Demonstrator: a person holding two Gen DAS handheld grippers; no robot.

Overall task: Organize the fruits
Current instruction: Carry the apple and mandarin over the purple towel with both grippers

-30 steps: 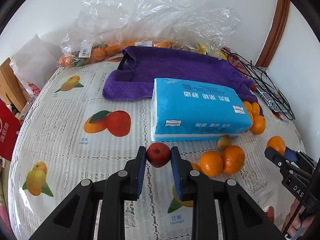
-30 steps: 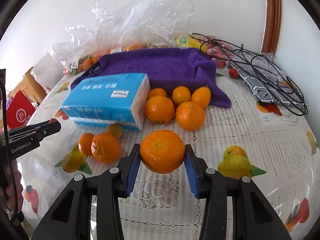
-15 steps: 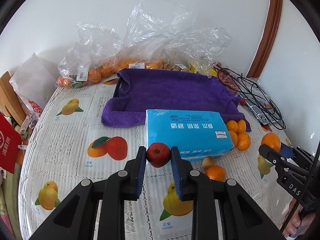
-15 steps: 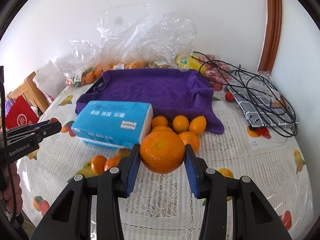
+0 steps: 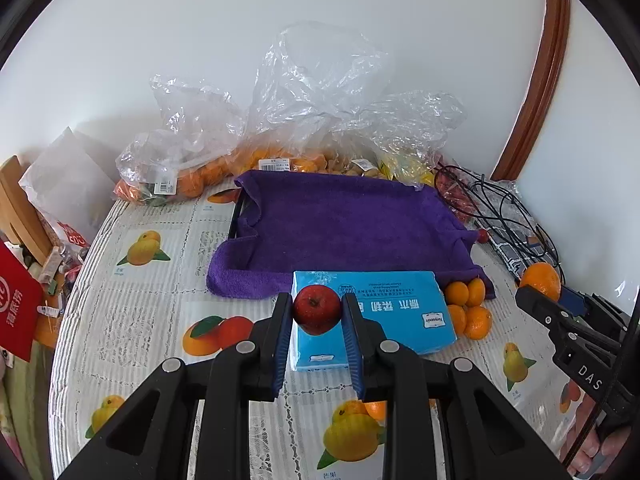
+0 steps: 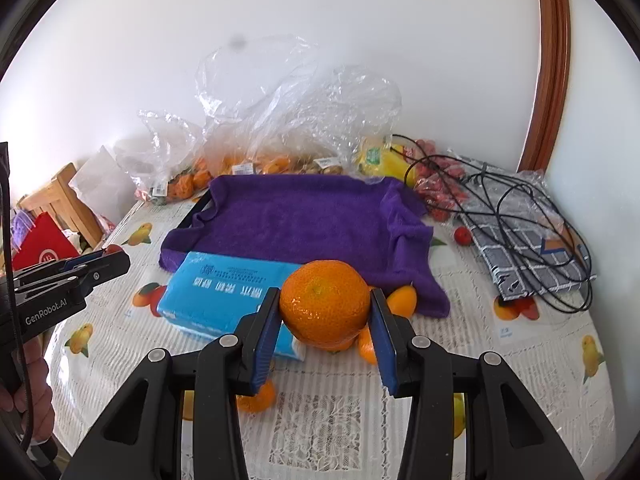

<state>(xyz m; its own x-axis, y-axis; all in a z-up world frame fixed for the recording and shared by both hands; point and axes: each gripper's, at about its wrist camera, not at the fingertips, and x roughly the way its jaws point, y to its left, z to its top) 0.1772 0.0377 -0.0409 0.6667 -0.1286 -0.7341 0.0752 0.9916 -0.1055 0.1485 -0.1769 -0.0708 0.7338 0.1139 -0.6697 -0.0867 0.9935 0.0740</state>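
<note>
**Two fruits held above the table, tray not yet reached**

Nearest the left wrist camera, one small red apple (image 5: 317,309) is clamped between the blue pads of the left gripper (image 5: 317,322), held in the air in front of the blue tissue pack (image 5: 372,316). Nearest the right wrist camera, one large orange (image 6: 325,305) is clamped between the pads of the right gripper (image 6: 325,322), also clear of the table (image 6: 320,424).

Risks are judged as follows. Both fruits are round and smooth and are gripped only at their sides, so either could be rolled out of the pads by a sudden tilt or jolt. The tissue pack lies between the grippers and the purple towel (image 5: 352,220) spread over a tray; if the fruits are carried too low, it could be struck. If the apple or orange is released from a height, it could be bounced or rolled off the towel toward the black cables (image 6: 520,216) or the loose oranges (image 5: 468,308) beside the pack.

Counted: two grippers, one held apple, one held orange, one tissue pack, one purple towel. About four loose oranges are seen at the pack's right end and at least one more below the grippers. Farther back, several clear plastic bags (image 5: 320,100) of fruit are heaped against the wall; their number cannot be told exactly.
</note>
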